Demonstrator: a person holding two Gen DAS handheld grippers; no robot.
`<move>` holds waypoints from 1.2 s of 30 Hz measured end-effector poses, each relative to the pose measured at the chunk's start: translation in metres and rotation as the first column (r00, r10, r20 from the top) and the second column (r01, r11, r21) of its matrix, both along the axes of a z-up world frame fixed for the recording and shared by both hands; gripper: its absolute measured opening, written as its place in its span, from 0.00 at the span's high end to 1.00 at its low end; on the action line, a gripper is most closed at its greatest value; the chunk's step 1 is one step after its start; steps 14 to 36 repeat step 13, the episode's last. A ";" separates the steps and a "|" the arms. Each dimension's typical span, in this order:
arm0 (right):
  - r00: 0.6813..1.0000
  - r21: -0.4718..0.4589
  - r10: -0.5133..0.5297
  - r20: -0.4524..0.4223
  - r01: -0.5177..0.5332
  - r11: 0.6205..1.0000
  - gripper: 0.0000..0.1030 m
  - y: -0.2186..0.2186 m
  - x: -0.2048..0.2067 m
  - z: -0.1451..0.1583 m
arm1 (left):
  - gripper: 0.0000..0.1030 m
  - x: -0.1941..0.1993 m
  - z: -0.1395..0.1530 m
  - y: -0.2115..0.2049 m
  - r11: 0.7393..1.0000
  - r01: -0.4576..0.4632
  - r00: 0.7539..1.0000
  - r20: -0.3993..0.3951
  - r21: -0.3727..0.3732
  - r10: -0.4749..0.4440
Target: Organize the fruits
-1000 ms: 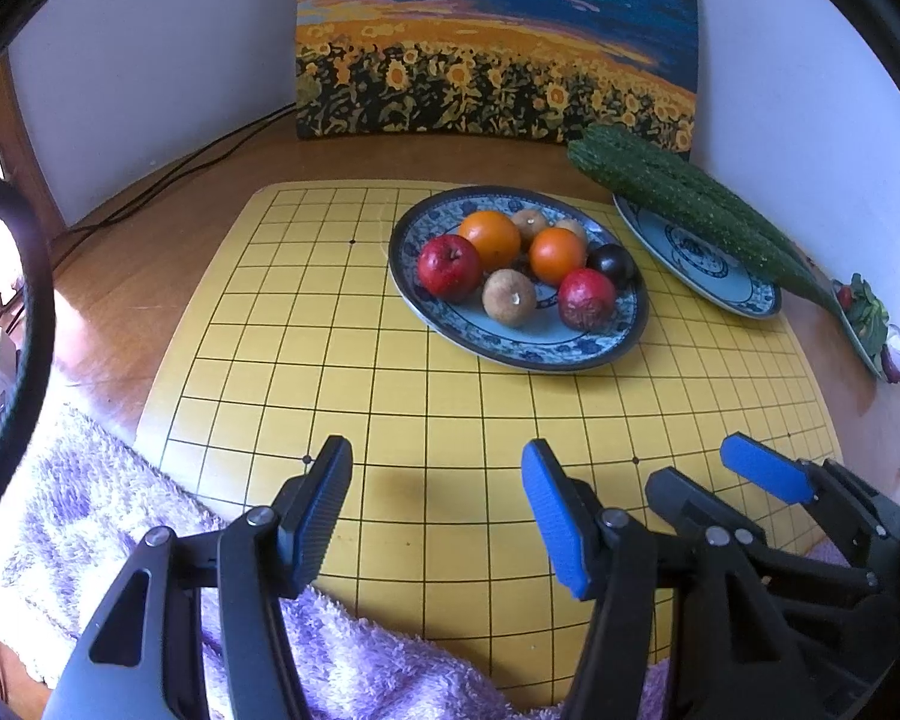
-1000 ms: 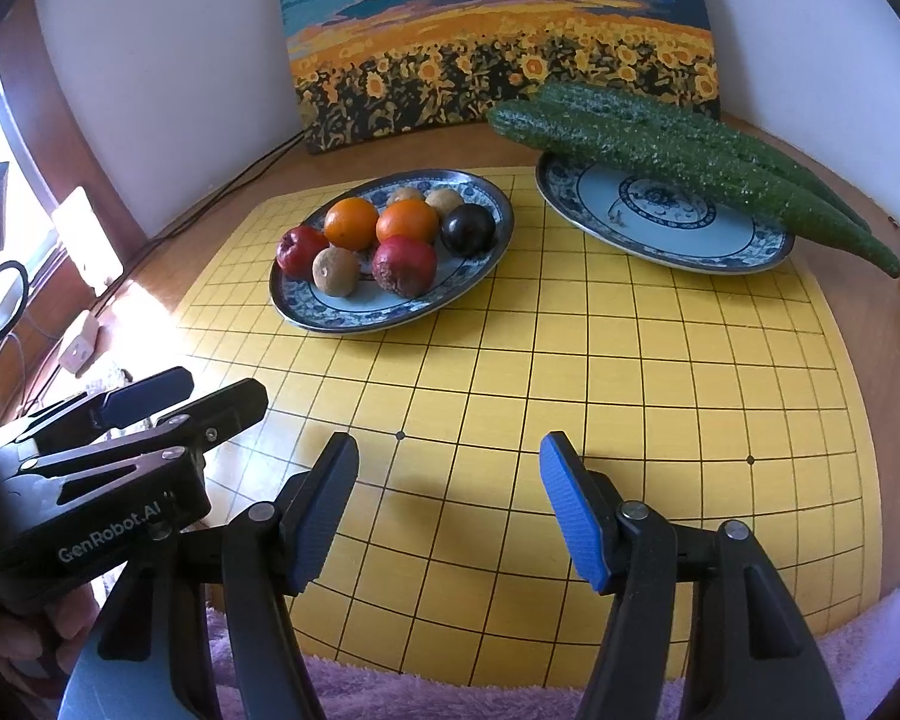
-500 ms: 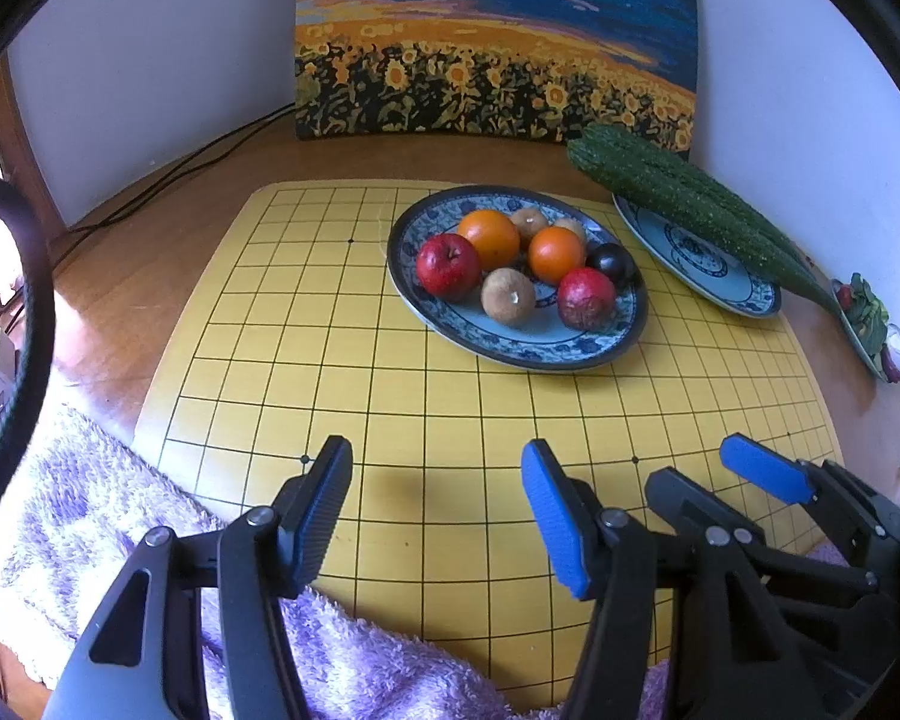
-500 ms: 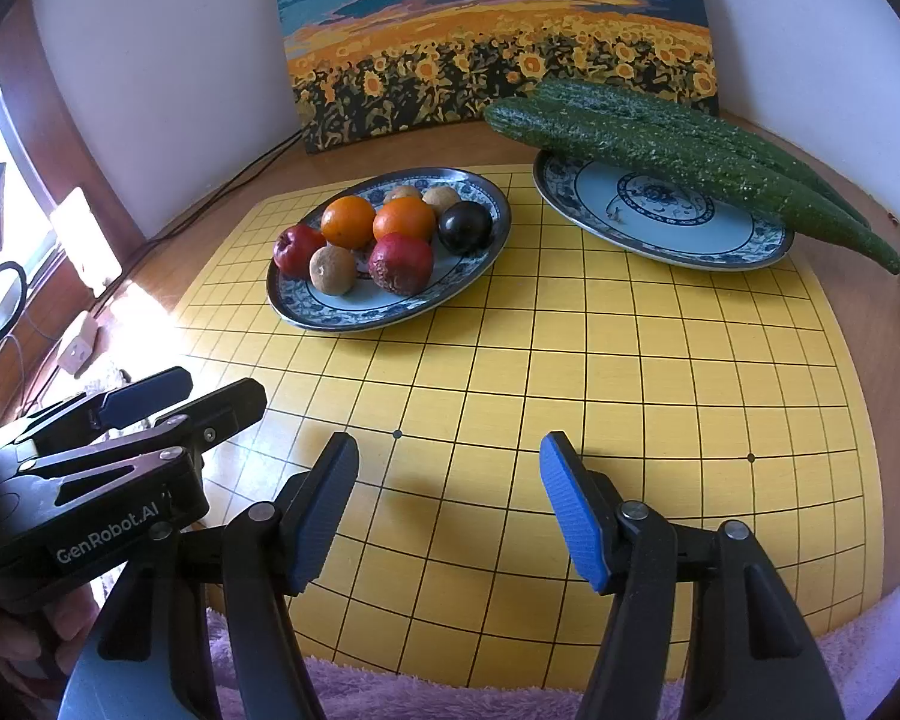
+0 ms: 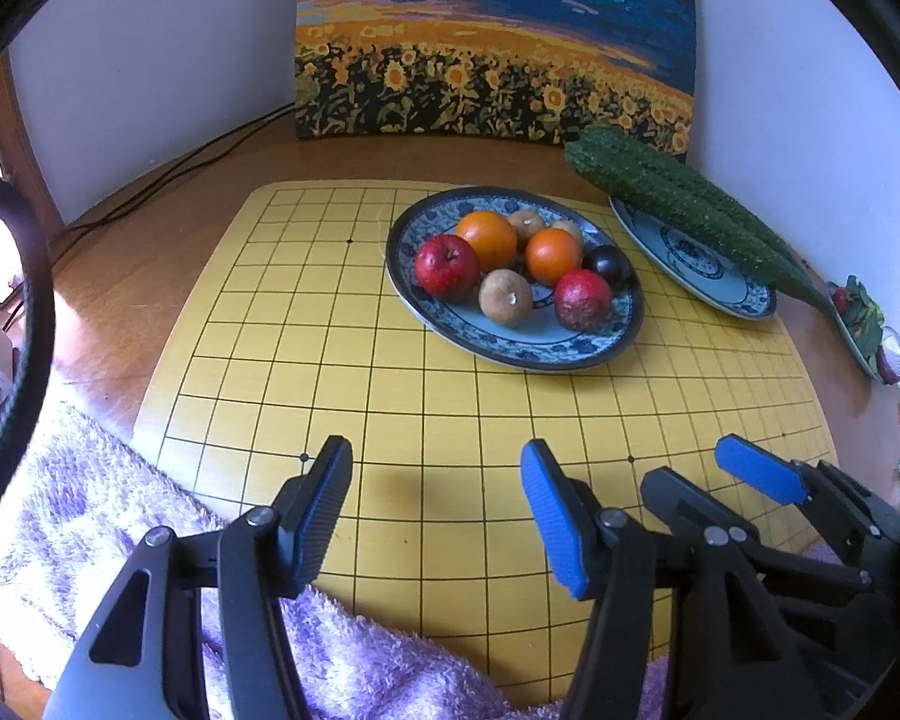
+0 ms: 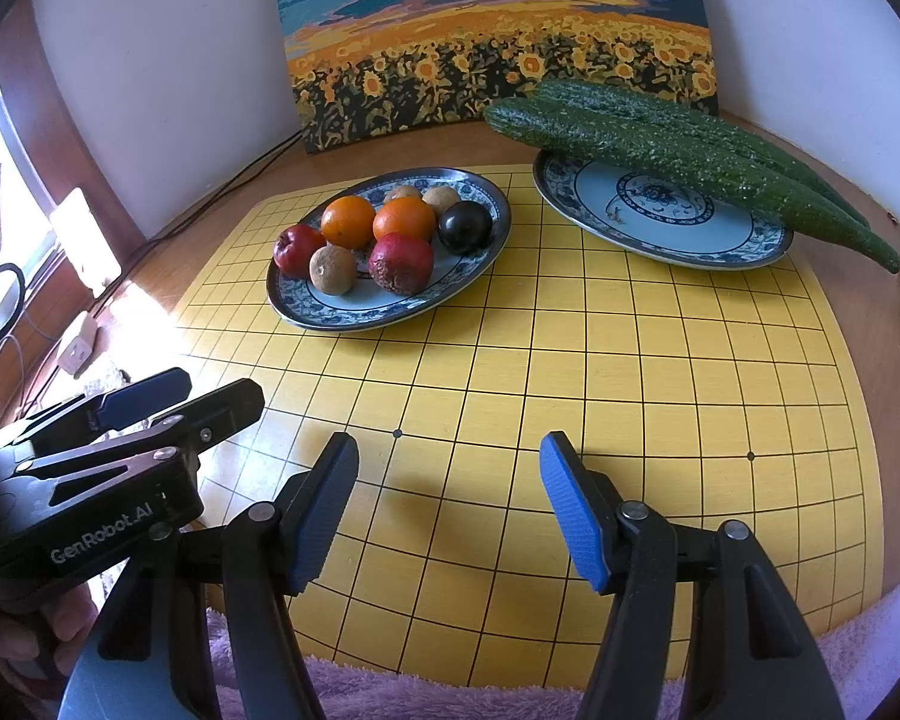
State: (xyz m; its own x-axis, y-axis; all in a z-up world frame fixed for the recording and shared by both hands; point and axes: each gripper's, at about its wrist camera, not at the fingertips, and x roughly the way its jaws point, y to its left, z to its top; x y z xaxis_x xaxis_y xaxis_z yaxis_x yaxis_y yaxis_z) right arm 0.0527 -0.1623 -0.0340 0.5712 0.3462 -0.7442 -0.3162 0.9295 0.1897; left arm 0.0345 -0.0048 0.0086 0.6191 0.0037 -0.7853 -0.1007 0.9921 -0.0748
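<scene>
The two small brown fruits [image 6: 421, 195] at the back of the fruit plate [image 6: 354, 312] are mostly hidden behind the oranges [image 6: 348, 221], so their kind cannot be told; the far ends of the two cucumbers [image 6: 678, 150] overlap, and in the left wrist view a third plate [image 5: 858, 330] at the right edge is cut off by the lens rim, its contents too small to name. The fruit sits together on the blue-patterned plate at the far left part of the yellow grid board [image 6: 570, 360]: a red apple [image 6: 297, 249], two oranges, a brown round fruit [image 6: 332, 269], a wrinkled red fruit [image 6: 401, 263] and a dark plum [image 6: 464, 226], most of them touching; the cucumbers lie across the rim of a second plate [image 6: 660, 222] just to the right. The left gripper [image 5: 435, 510] hangs over the near edge of the board with its blue pads wide apart and nothing between them; the right gripper [image 6: 449, 510] hangs likewise, wide and holding nothing, with the left one beside it; both are well apart from the plates. A purple towel [image 5: 90, 540] lies under the tongs at the near edge; a sunflower painting [image 5: 492, 48] leans on the wall behind, with dark cables [image 5: 180, 180] trailing along the wooden table [image 5: 120, 282] to the left.
</scene>
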 end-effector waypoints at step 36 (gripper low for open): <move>1.000 -0.014 0.001 0.009 -0.001 1.000 0.37 0.002 -0.002 0.001 | 0.40 -0.002 -0.003 0.004 1.000 -0.007 1.000 -0.025 -0.019 0.007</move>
